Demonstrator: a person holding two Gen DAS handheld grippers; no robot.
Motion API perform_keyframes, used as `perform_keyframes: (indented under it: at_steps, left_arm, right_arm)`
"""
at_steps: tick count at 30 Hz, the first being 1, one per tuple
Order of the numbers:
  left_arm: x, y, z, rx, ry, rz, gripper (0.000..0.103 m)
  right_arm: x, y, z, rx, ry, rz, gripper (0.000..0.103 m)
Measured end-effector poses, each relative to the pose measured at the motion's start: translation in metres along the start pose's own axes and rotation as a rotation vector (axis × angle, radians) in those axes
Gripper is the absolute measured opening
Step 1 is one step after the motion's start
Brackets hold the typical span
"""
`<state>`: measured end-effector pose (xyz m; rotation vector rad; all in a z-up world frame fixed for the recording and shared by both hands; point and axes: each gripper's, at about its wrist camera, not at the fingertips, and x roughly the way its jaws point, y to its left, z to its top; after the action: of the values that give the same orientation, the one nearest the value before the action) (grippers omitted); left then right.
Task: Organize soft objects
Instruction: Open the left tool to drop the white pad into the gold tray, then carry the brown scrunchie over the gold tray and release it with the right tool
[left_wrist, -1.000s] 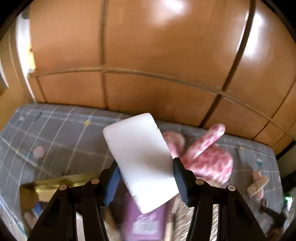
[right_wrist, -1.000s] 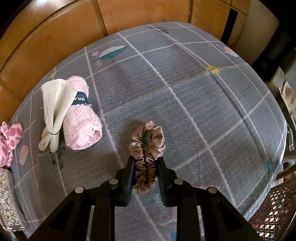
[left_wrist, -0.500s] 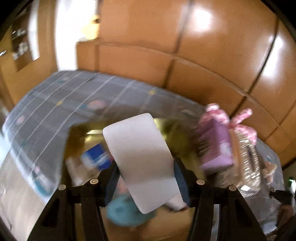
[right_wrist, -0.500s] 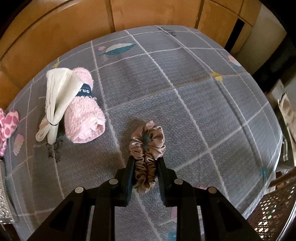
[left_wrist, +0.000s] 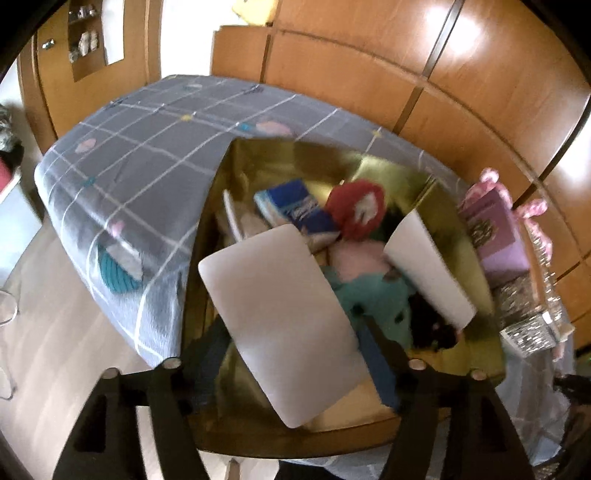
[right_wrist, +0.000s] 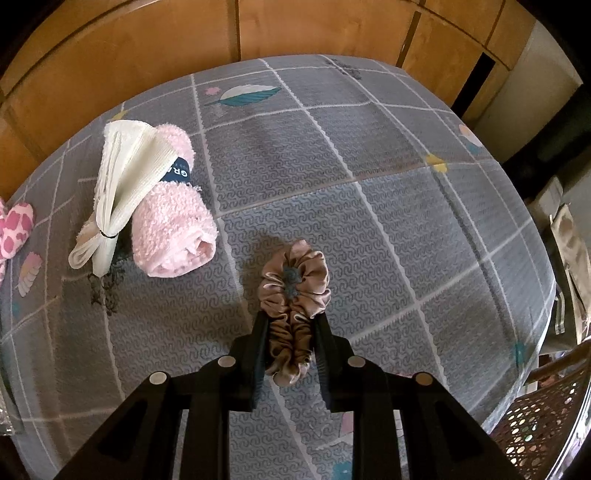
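Your left wrist cam looks steeply down into the gold box (left_wrist: 461, 354), close. Right cam looks down on the surface (right_wrist: 406, 206). Shared: grey checked cloth (left_wrist: 140, 155).

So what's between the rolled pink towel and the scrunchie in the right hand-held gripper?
Nothing: in the right wrist view only bare grey checked tablecloth separates the pink towel from the scrunchie.

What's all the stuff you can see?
white foam blocks: 2, white, one above box, one inside it
shiny gold box: 1, gold, on table
blue packet: 1, blue, in box
red fluffy ball: 1, red, in box
rolled fluffy towel: 1, pink, on grey checked tablecloth
folded ribbed cloth: 1, cream, leaning on towel
satin scrunchie: 1, brown, in right gripper
left gripper: 1, black, jaws just been opening, block between
right gripper: 1, black, shut on scrunchie
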<state>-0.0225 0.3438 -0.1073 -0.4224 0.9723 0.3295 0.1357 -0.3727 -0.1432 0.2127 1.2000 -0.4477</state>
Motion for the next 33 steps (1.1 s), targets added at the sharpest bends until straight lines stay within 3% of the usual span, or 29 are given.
perform_keyframes:
  at_steps: [2,8,17,22,24,28,33]
  left_arm:
    - [0.005,-0.001,-0.006,0.0,0.011,0.017,0.078]
    - [-0.001,-0.005,-0.011,-0.026,-0.025,0.05,0.099]
    - [-0.03,-0.018,-0.01,-0.017,-0.153,0.14,0.1]
    - [-0.046,-0.036,-0.005,0.029,-0.225,0.14,0.1]
    - [-0.049,-0.042,-0.004,0.049,-0.235,0.128,0.1]
    - [-0.049,-0.055,-0.007,0.066,-0.224,0.053,0.1]
    - [-0.045,-0.073,-0.011,0.127,-0.223,0.042,0.1]
  right_arm:
    - [0.001,0.0,0.0,0.0,0.0,0.0,0.022]
    - [0.001,0.0,-0.001,0.004,0.001,0.005,0.022]
    - [0.0,-0.006,0.001,0.026,-0.001,0.026,0.021]
    - [-0.007,-0.015,0.002,0.068,-0.039,0.093,0.019]
    - [-0.013,-0.022,0.003,0.104,-0.063,0.164,0.019]
    - [-0.019,-0.033,0.002,0.162,-0.085,0.275,0.019]
    - [-0.018,-0.036,0.004,0.185,-0.069,0.364,0.019]
